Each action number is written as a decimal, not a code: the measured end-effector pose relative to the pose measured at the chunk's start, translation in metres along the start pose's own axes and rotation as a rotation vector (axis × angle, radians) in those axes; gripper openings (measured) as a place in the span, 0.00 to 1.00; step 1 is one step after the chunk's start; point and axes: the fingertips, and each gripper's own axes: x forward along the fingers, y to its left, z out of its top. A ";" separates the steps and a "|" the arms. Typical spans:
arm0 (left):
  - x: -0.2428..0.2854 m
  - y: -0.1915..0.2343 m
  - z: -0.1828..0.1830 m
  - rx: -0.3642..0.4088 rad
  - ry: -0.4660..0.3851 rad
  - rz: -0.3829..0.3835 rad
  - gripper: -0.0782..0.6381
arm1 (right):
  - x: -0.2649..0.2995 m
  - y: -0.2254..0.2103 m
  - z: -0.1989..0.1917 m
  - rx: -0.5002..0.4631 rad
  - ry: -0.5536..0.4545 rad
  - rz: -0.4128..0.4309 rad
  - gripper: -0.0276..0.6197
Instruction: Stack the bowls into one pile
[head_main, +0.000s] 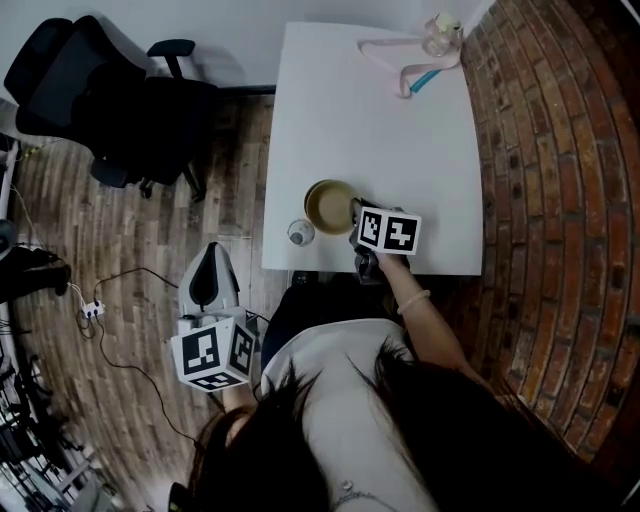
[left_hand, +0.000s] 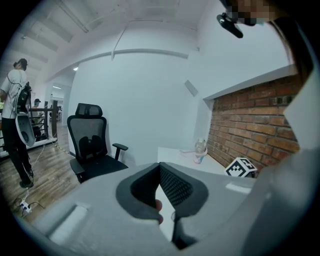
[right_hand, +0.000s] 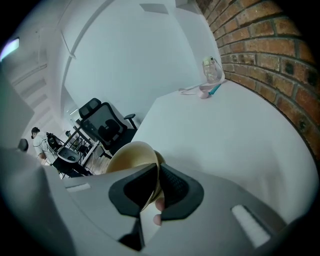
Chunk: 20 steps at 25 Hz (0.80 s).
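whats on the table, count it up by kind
stack of tan bowls: 1 (can't tell how many are nested in it)
small round object: 1
clear bottle: 1
pink strap: 1
blue stick: 1
total: 5

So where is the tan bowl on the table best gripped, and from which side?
By its thin rim at the right-hand edge, one jaw inside and one outside. The tan bowl sits upright and open, so only its wall offers a pinch. The right gripper is shut on that rim this way.
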 end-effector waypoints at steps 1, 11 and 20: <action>0.000 0.000 0.000 -0.001 -0.001 0.003 0.11 | 0.001 0.000 0.000 -0.004 0.002 -0.001 0.08; 0.002 0.004 0.002 -0.006 0.001 0.024 0.11 | 0.010 0.004 0.003 -0.028 0.015 0.001 0.10; 0.009 0.002 0.004 0.001 0.006 0.013 0.11 | 0.011 0.006 0.007 -0.038 0.008 0.001 0.12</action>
